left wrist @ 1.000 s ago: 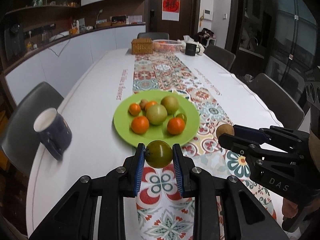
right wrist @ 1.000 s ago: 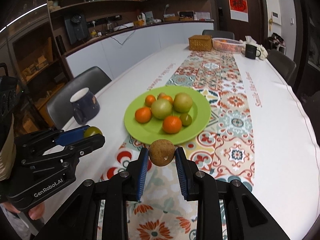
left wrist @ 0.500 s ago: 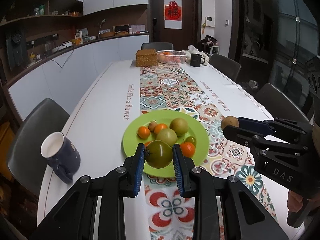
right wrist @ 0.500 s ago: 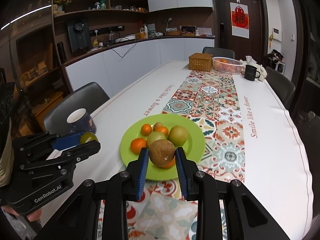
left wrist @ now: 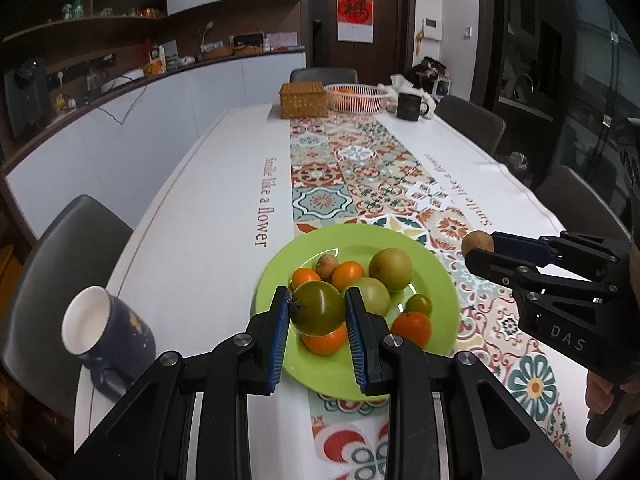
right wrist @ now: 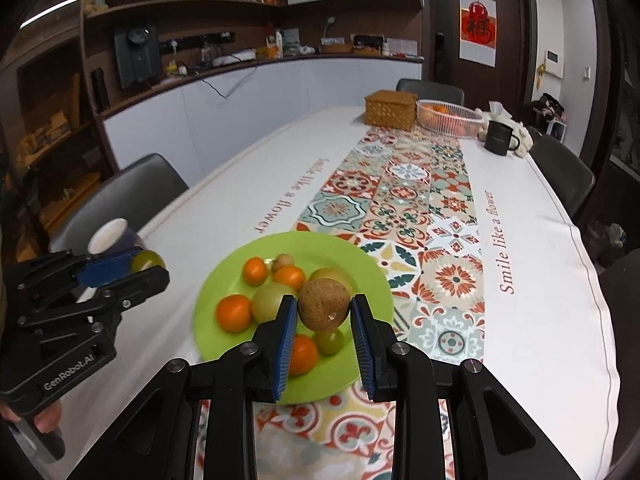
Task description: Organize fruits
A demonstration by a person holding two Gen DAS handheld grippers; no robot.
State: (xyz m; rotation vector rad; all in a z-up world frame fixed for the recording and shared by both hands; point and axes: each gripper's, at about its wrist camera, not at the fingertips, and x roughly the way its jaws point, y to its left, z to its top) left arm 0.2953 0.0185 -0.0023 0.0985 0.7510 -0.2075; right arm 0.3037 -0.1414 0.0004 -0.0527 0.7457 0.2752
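Note:
My left gripper (left wrist: 318,312) is shut on a dark green tomato (left wrist: 318,309) and holds it in the air above the near rim of the green plate (left wrist: 352,376). It also shows in the right wrist view (right wrist: 136,266). My right gripper (right wrist: 324,312) is shut on a brown kiwi (right wrist: 324,309), held above the plate (right wrist: 368,276); it shows in the left wrist view (left wrist: 478,246) to the right of the plate. The plate holds several fruits: oranges (left wrist: 411,328), green fruits (left wrist: 390,269) and a small kiwi (left wrist: 327,265).
A dark blue mug (left wrist: 106,340) stands left of the plate near the table edge. At the far end are a wicker box (left wrist: 304,100), a pink basket (left wrist: 357,97) and a black mug (left wrist: 409,106). Chairs surround the table.
Both grippers have risen and drawn back while holding their fruits, so the plate now sits lower and partly behind them in both views. The grips have not changed.

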